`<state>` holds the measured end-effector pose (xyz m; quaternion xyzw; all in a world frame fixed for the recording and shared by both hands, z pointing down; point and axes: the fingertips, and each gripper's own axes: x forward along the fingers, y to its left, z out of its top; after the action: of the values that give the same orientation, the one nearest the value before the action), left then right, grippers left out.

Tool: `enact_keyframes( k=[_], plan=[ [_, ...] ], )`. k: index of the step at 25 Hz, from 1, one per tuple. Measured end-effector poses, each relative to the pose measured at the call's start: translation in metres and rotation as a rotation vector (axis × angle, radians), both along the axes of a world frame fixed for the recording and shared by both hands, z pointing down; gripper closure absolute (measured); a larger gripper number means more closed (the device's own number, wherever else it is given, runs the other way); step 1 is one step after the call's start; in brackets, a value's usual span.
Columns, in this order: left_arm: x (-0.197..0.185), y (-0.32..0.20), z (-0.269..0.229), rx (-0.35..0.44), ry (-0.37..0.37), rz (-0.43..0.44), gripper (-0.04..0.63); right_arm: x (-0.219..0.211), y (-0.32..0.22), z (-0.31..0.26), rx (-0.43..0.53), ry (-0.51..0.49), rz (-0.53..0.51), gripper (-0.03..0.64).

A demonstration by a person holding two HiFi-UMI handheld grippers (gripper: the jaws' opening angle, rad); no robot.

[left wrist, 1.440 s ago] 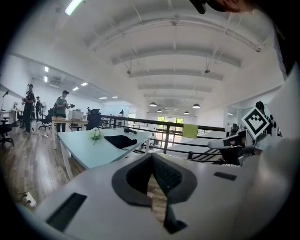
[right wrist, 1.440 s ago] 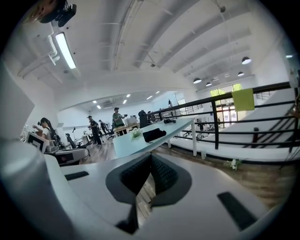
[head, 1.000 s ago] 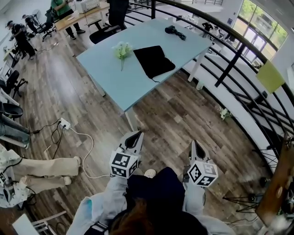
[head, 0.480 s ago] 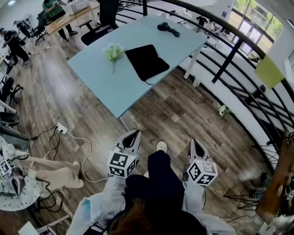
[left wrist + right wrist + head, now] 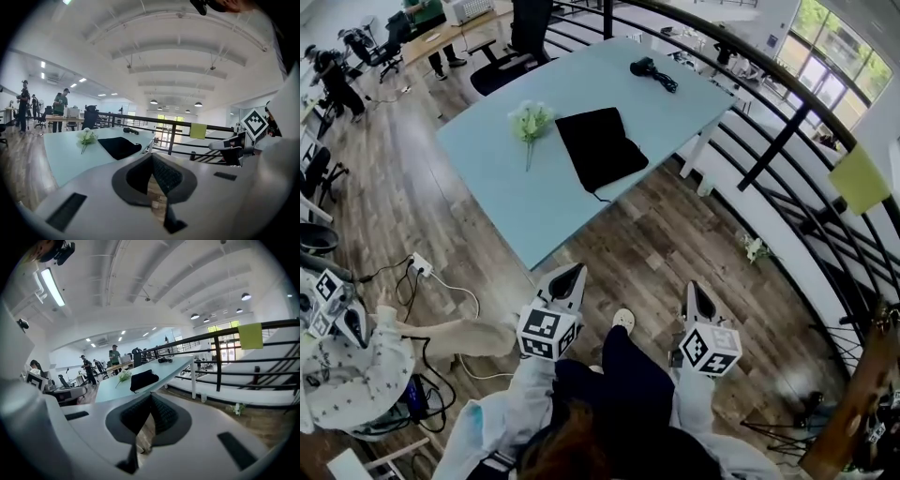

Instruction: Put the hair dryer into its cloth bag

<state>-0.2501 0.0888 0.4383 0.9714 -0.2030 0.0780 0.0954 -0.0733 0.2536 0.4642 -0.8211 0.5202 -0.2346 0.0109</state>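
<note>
Hair dryer [image 5: 649, 67], black with cord, lies at the far end of the pale blue desk [image 5: 516, 197], apart from the flat black cloth bag [image 5: 600, 145]. Left tool [image 5: 572, 274] and right tool [image 5: 695, 292] are closed, empty, not yet near; approach first, then open one tool.

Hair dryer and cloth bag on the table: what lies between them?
Head view: only bare table separates the hair dryer from the cloth bag.

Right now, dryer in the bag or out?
Out. Dryer lies at the far end of the table, apart from the flat bag.
</note>
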Motion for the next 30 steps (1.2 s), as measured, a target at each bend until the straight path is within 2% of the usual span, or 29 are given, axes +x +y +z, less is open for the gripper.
enact_keyframes(
  k=[17,30],
  plan=[
    [0.127,-0.078,0.001,-0.001,-0.004,-0.014,0.580,0.133,-0.077,-0.002,-0.014,0.005,-0.017,0.609],
    [0.173,-0.098,0.020,-0.002,-0.024,-0.023,0.580,0.174,-0.107,0.021,-0.014,-0.021,-0.045,0.609]
  ],
)
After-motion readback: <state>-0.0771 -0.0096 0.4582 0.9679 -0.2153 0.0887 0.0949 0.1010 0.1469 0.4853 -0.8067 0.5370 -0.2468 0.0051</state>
